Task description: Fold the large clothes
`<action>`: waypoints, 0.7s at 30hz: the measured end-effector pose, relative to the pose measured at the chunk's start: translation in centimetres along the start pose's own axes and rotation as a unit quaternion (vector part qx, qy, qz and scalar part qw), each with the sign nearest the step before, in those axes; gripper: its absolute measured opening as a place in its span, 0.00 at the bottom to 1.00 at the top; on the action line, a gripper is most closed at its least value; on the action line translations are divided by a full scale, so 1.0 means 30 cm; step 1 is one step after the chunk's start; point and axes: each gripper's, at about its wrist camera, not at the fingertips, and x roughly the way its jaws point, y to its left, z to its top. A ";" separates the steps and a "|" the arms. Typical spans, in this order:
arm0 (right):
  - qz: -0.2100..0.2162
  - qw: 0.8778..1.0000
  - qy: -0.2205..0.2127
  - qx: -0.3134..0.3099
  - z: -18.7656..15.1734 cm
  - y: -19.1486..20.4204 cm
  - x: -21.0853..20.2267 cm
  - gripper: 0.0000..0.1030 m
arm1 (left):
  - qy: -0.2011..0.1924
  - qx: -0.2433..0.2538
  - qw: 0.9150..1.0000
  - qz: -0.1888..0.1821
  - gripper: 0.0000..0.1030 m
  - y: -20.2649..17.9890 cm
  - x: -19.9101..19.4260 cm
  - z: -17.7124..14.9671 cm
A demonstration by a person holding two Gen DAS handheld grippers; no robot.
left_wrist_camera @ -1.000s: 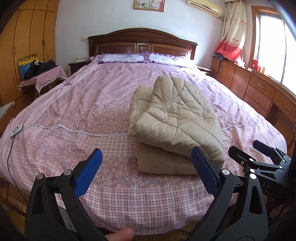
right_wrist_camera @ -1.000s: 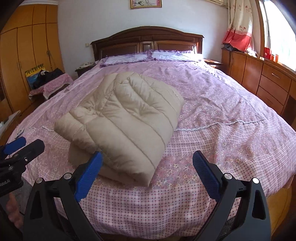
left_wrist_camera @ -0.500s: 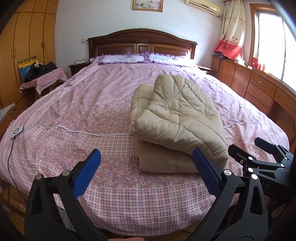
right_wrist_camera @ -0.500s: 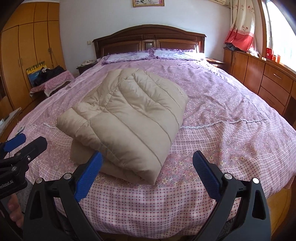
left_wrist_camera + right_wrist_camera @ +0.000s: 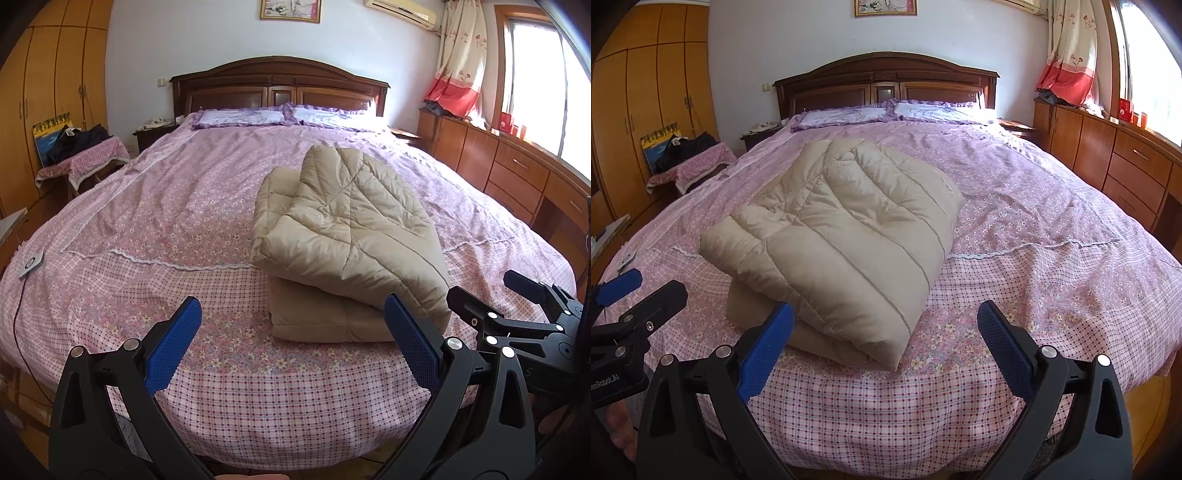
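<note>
A beige quilted padded coat lies folded into a thick bundle near the foot of the pink bed. My left gripper hangs open over the bed's foot edge, just short of the bundle, with nothing between its blue pads. My right gripper is open too, at the bundle's near right corner and apart from it. Each gripper shows at the edge of the other's view: the right one at the right, the left one at the left.
A dark wooden headboard and two pillows are at the far end. Wooden drawers run along the right under the window. A cloth-covered stool with dark clothes and a wardrobe stand at the left. A small controller on a cable lies on the bed's left edge.
Both grippers have drawn back slightly and risen; the folded coat has stayed where it was. Both stayed open.
</note>
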 end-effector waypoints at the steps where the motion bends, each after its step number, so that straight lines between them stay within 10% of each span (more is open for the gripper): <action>1: 0.001 1.000 0.000 -0.001 0.000 0.001 0.000 0.93 | -0.001 0.001 1.000 0.001 0.96 -0.001 0.000 0.000; 21: 0.007 1.000 0.000 -0.005 -0.011 0.012 -0.007 0.93 | 0.000 -0.002 1.000 0.000 0.96 -0.005 -0.001 -0.002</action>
